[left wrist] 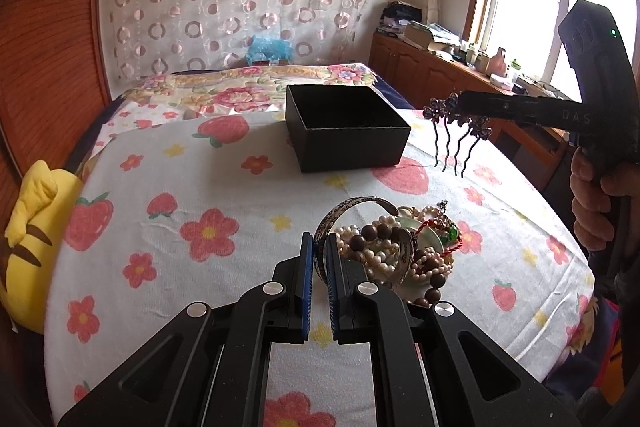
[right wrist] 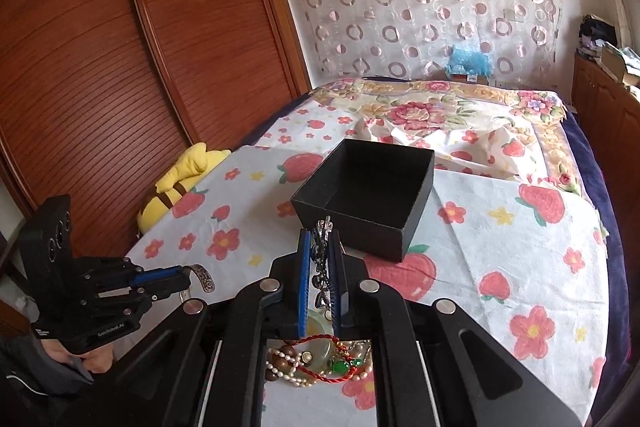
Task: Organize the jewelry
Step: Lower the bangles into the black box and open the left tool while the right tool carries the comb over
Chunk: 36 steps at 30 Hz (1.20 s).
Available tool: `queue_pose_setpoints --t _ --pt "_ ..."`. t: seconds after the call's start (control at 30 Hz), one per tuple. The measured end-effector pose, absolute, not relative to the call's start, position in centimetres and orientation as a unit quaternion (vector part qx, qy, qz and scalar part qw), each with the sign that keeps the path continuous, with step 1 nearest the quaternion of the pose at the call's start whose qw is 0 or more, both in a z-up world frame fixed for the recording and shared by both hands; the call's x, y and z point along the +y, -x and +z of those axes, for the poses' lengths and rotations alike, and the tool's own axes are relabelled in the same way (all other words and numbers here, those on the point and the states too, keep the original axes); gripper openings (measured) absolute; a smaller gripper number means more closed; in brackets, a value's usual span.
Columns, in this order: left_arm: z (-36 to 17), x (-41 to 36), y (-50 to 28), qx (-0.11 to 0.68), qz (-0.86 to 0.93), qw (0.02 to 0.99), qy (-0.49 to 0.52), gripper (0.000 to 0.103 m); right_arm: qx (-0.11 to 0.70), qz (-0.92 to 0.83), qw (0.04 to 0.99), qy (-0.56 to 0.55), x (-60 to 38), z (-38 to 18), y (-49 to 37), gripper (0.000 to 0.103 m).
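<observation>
Landmark: black box (left wrist: 347, 131). Near side of it, left gripper (left wrist: 319, 247) clamped on silver bangle (left wrist: 360, 205) at jewelry pile (left wrist: 404, 251). Right gripper (right wrist: 322, 247) pinches hair comb (left wrist: 456, 131), airborne beside box. Step: carrying comb; next, position over box opening, release.
</observation>
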<state>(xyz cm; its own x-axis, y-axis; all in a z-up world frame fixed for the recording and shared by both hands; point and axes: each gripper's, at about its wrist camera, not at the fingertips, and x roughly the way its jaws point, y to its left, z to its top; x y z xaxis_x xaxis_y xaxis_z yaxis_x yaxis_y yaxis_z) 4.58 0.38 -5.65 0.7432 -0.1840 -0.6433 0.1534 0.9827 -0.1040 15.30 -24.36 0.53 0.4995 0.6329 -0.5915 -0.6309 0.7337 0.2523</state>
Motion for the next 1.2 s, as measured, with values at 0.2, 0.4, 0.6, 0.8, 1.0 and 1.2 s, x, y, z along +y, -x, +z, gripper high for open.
queue_pose_setpoints --t 0.2,0.4,0.6,0.8,1.0,1.2 --pt "-5.0 0.3 -5.4 0.342 -0.094 0.935 0.016 0.006 0.34 0.365 0.867 0.014 -23.8 0.5 -16.0 0.01" --pt "-3.7 -0.1 -7.9 0.333 -0.105 0.937 0.016 0.004 0.328 0.369 0.869 0.031 -23.1 1.4 -17.2 0.01" --pt "-2.3 -0.6 -11.2 0.328 -0.113 0.938 0.015 0.003 0.311 0.375 0.873 0.04 -22.9 2.9 -18.4 0.01" --pt "-0.9 -1.6 -15.2 0.325 -0.115 0.939 -0.003 0.003 0.288 0.38 0.878 0.035 -23.7 4.9 -20.1 0.01" --pt "-1.3 -2.3 -20.6 0.347 -0.115 0.931 -0.014 0.004 0.286 0.386 0.877 0.026 -24.0 5.6 -23.0 0.01" --pt "-3.0 -2.5 -23.8 0.372 -0.119 0.92 -0.01 0.005 0.294 0.395 0.87 0.027 -23.0 5.2 -25.1 0.01"
